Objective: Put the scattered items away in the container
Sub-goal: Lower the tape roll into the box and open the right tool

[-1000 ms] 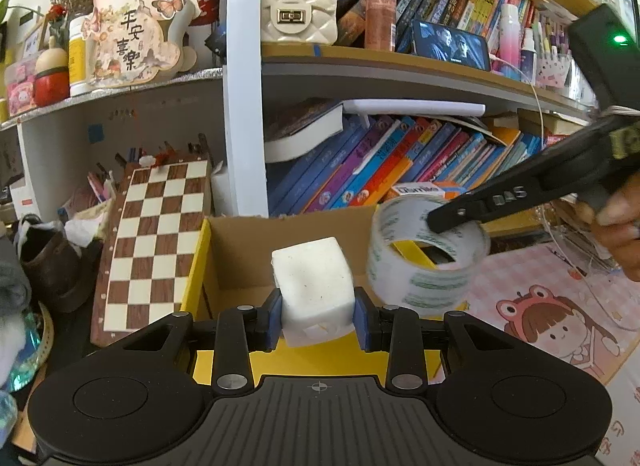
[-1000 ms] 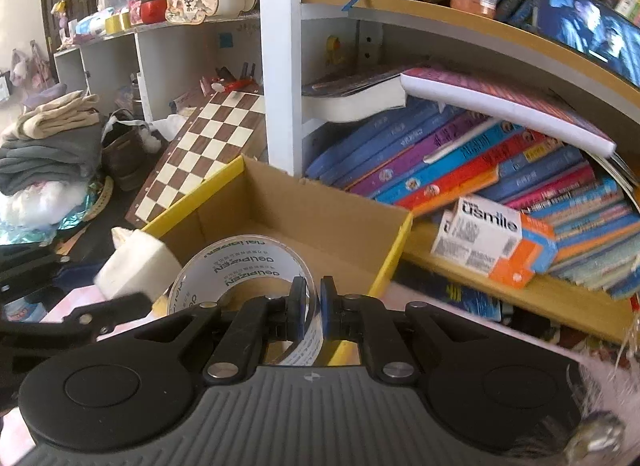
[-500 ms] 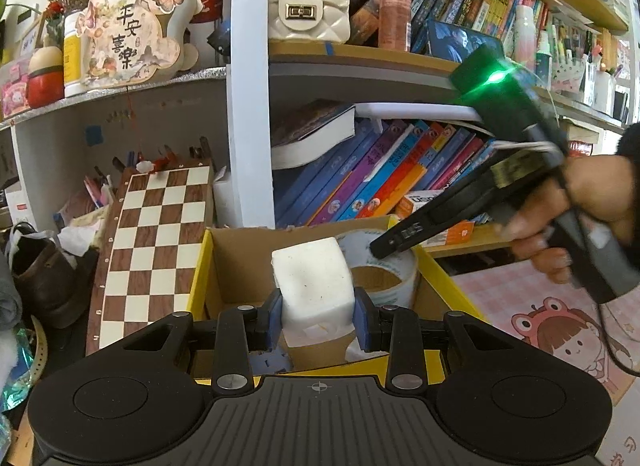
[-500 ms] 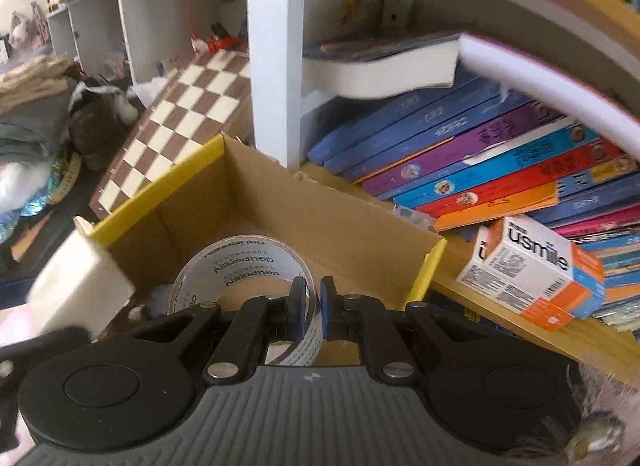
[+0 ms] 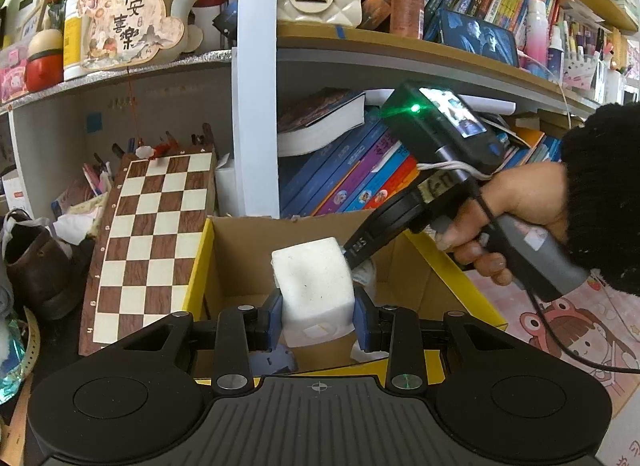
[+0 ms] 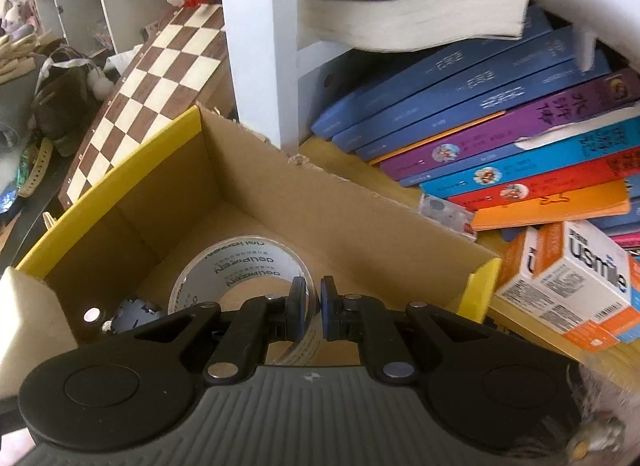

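The right tool (image 6: 309, 308), pinching the clear tape roll (image 6: 240, 266) inside the yellow-edged cardboard box (image 6: 340, 205), should release it next; the left tool (image 5: 318, 316) clamps a white foam block (image 5: 314, 290).

Black gripper (image 5: 318, 316), blue pads (image 5: 275, 318); fuzzy black sleeve (image 5: 604, 193).

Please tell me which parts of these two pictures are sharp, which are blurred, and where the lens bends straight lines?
Left wrist view: mostly sharp, the white foam block and chessboard crisp; the shelf post and shelves bow from fisheye distortion, corners dark. Right wrist view: softer, the books and orange-and-white box smeared; the tape roll print reads mirrored; box interior shaded.
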Tool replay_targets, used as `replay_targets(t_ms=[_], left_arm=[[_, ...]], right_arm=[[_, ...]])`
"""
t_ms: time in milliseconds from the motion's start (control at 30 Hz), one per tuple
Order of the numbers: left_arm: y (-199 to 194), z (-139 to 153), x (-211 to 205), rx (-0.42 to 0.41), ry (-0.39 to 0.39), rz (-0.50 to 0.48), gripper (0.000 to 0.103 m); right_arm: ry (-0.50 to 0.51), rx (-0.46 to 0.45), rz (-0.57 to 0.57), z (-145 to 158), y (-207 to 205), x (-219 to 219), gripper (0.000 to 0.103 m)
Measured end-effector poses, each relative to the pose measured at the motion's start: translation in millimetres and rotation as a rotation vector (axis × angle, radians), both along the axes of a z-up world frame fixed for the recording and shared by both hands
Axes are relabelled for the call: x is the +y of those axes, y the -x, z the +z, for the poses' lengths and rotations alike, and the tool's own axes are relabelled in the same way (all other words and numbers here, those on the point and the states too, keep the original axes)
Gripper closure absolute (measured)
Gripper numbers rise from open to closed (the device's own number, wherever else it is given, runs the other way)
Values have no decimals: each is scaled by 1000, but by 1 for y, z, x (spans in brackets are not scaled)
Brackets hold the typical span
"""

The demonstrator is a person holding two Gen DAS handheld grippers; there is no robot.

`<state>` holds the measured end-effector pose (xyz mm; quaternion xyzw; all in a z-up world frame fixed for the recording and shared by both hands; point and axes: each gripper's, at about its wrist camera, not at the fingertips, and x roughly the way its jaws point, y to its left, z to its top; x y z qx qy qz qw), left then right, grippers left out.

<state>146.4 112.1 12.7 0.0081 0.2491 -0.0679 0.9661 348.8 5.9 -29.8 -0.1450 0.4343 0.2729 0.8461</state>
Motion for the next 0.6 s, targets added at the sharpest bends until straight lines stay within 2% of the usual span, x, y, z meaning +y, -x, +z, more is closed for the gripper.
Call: replay_targets(t_ms=[467,600], left_arm=[[-4,-6,1,17,6,4,70],[-5,-5,2,17,2,7,70]], right_arm=[[-5,16,1,-13,-11,18,94],[-16,14,-24,-13,-16,17,86]])
